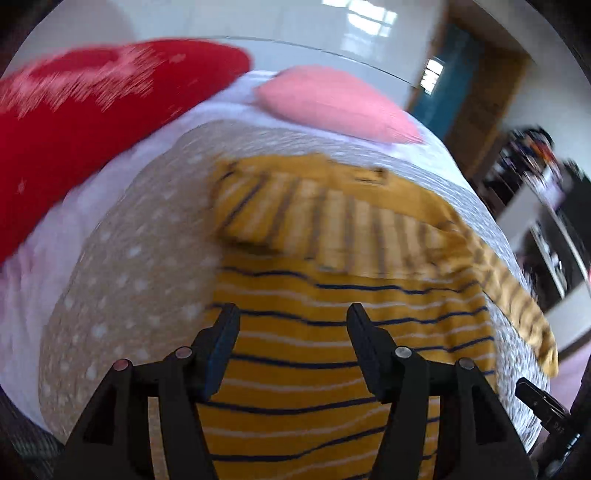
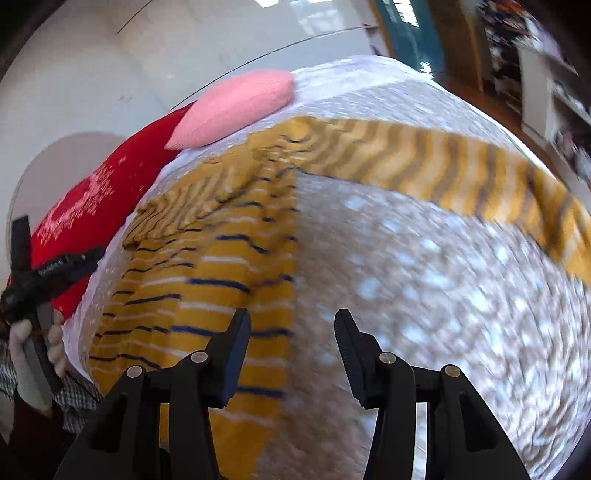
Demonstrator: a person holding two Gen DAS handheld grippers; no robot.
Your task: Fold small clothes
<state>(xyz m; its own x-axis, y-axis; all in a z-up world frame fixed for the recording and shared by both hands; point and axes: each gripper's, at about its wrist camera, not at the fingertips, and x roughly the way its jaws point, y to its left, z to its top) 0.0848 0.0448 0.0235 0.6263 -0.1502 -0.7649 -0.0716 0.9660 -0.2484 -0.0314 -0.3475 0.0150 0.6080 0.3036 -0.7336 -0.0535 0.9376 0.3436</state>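
Note:
A mustard-yellow shirt with navy and white stripes point(image 1: 332, 332) lies on a beige polka-dot bedspread point(image 1: 140, 258). One sleeve point(image 1: 325, 225) is folded across its upper body, inside out. The other sleeve point(image 2: 443, 166) stretches out flat to the right over the bedspread point(image 2: 443, 295). My left gripper point(image 1: 293, 314) is open and empty, hovering over the shirt's lower body. My right gripper point(image 2: 293, 319) is open and empty above the shirt's right side edge point(image 2: 288, 258). The left gripper point(image 2: 48, 269), held in a gloved hand, also shows in the right wrist view.
A red pillow with white pattern point(image 1: 92, 122) and a pink pillow point(image 1: 332, 99) lie at the head of the bed. A white wall point(image 1: 295, 22) is behind. Shelves and furniture point(image 1: 546, 206) stand past the bed's right side.

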